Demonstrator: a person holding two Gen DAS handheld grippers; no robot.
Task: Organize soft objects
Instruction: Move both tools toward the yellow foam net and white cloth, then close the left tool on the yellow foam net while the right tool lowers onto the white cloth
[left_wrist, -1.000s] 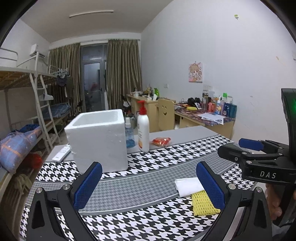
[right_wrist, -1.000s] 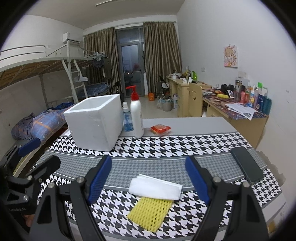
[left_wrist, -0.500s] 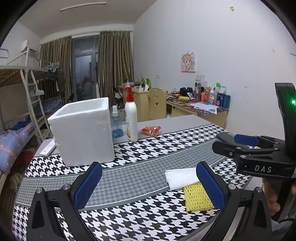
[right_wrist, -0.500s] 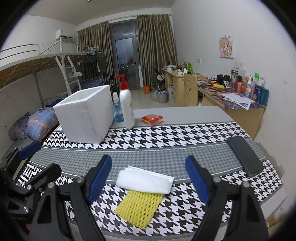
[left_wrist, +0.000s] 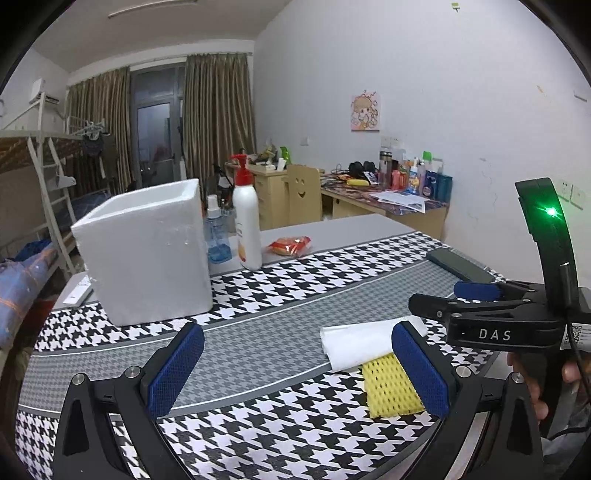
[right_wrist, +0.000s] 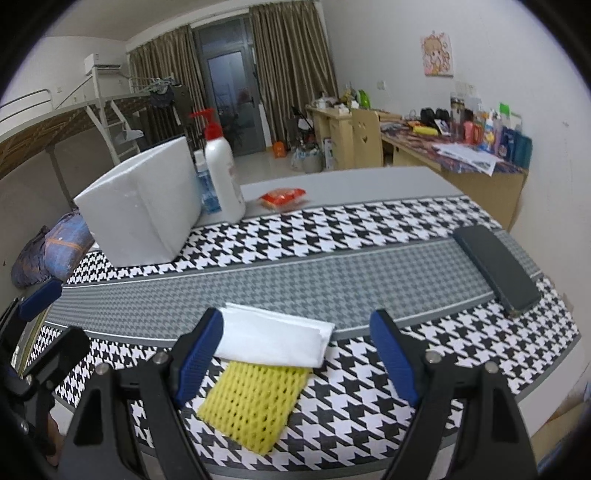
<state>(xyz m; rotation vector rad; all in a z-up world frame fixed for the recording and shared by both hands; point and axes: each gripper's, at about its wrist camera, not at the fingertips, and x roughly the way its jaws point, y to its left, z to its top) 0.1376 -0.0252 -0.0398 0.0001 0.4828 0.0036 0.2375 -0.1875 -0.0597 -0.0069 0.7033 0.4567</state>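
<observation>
The right gripper is spread wide and holds nothing, hovering low over the near edge of the houndstooth table mat; a folded white cloth lies between its blue pads, its left end hidden behind the left pad, overlapping the far end of a yellow foam net sleeve. The left gripper is likewise wide open and empty, with cloth and sleeve behind its right pad. A white foam box stands well apart at the mat's far left, beside a pump bottle; a black phone lies to the right.
</observation>
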